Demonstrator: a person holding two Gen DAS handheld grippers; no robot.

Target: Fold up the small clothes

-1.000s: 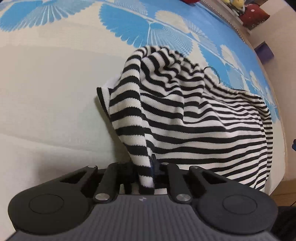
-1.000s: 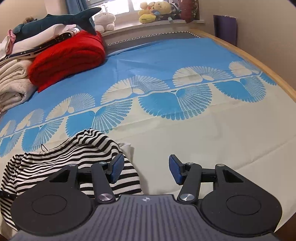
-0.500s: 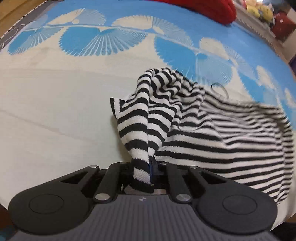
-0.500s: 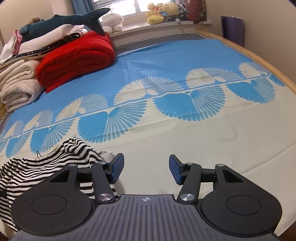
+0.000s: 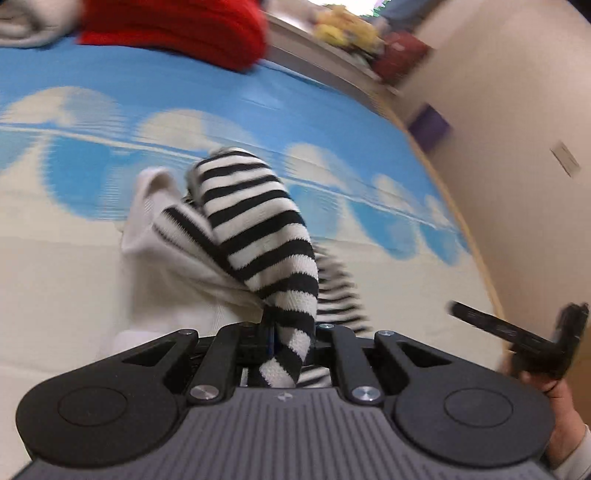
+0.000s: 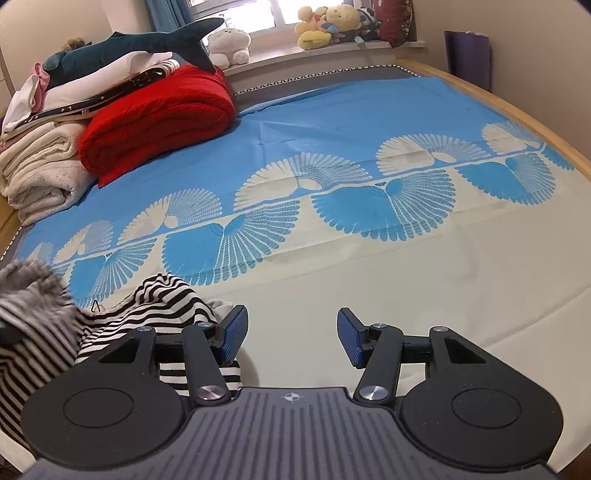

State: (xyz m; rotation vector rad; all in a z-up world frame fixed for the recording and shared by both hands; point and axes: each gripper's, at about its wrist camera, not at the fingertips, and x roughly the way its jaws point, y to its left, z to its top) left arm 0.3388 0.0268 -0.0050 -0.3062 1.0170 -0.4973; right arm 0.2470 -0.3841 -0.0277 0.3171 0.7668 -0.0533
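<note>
A beige wall [image 6: 546, 44] flanks the bed [image 6: 332, 122]; daylight fills the window [image 6: 258, 14] behind.

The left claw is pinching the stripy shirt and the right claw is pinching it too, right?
Not quite. The left claw is pinching the black-and-white striped shirt, but the right claw is open and holds nothing. The right wrist view shows its blue pads spread apart over the bedsheet, with the shirt beside the left pad.

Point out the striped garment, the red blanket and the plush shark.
striped garment [image 5: 258, 236]: left wrist view, on the raised striped fold above the gripper.
red blanket [image 6: 159, 118]: right wrist view, on the top of the folded roll.
plush shark [image 6: 147, 40]: right wrist view, on its dark back.
</note>
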